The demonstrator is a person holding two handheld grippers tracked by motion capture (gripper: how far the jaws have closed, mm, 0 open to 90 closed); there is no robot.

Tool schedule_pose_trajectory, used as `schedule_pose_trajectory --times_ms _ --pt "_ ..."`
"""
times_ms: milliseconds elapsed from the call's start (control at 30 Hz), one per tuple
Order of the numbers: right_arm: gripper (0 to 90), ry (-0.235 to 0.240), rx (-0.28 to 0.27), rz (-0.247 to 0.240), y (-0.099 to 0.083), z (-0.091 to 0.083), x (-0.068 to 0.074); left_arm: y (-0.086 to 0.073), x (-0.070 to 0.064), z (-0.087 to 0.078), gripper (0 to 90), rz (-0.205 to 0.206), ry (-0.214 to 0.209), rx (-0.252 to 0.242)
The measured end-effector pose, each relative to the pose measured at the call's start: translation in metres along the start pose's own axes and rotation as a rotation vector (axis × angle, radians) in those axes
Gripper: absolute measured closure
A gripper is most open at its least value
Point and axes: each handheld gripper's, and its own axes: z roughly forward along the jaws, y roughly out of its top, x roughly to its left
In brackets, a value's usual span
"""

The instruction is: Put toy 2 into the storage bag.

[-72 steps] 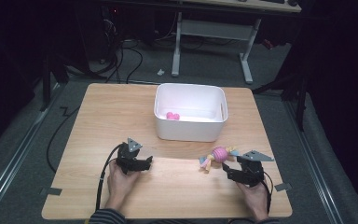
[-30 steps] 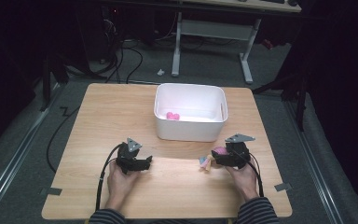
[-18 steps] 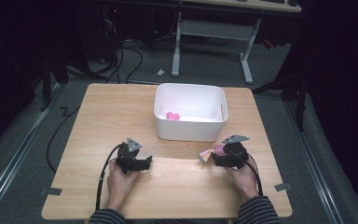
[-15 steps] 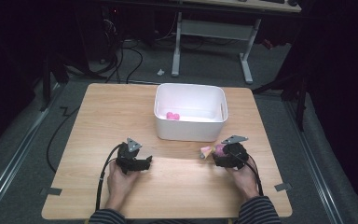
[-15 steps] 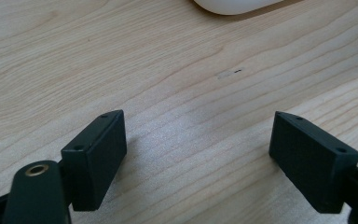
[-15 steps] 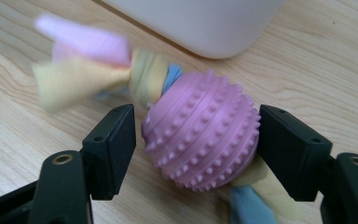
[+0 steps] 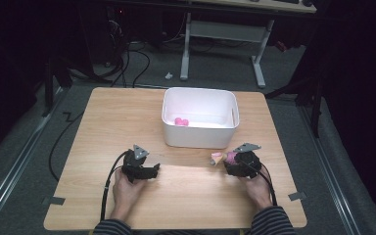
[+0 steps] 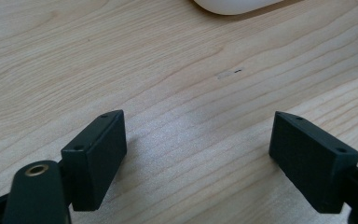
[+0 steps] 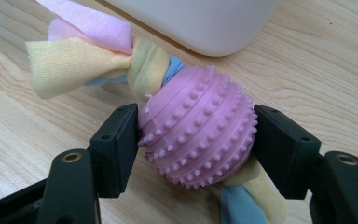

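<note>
Our right gripper (image 9: 196, 140) clamps the toy (image 9: 198, 126), cloth tails pointing toward the bin (image 7: 199, 117); left gripper (image 8: 198, 154) gapes over the wooden table (image 7: 103, 122).

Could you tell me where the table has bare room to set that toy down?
Free: the table left of the white bin, and the front strip between both grippers. Crowded: right gripper, shut on the pink ball toy, sits just before the bin.

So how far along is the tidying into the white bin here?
Done: one pink toy lies in the white plastic bin. In hand: the right gripper clamps a pink studded rubber ball with cloth strips beside it. Left: lifting it in. The left gripper rests open.
</note>
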Motion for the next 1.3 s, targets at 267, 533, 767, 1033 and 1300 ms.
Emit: schedule_pose_trajectory --times_ms 267,533,767,1033,1300 --pt "34.2 0.056 -0.052 0.010 0.000 -0.016 -0.004 0.000 0.000 0.000 18.9 0.000 -0.001 0.000" --pt "34.1 0.067 -0.064 0.016 -0.002 -0.026 -0.008 0.000 0.000 0.000 18.3 0.002 -0.001 0.002" --pt "34.1 0.079 -0.085 0.019 -0.002 -0.039 -0.012 0.000 0.000 0.000 18.3 0.003 0.000 0.001" --pt "34.0 0.094 -0.119 0.033 0.002 -0.056 -0.017 0.000 0.000 0.000 18.3 0.002 0.000 0.000" --pt "34.0 0.124 -0.149 0.063 0.009 -0.071 -0.024 0.000 0.000 0.000 18.4 0.006 -0.001 0.001"
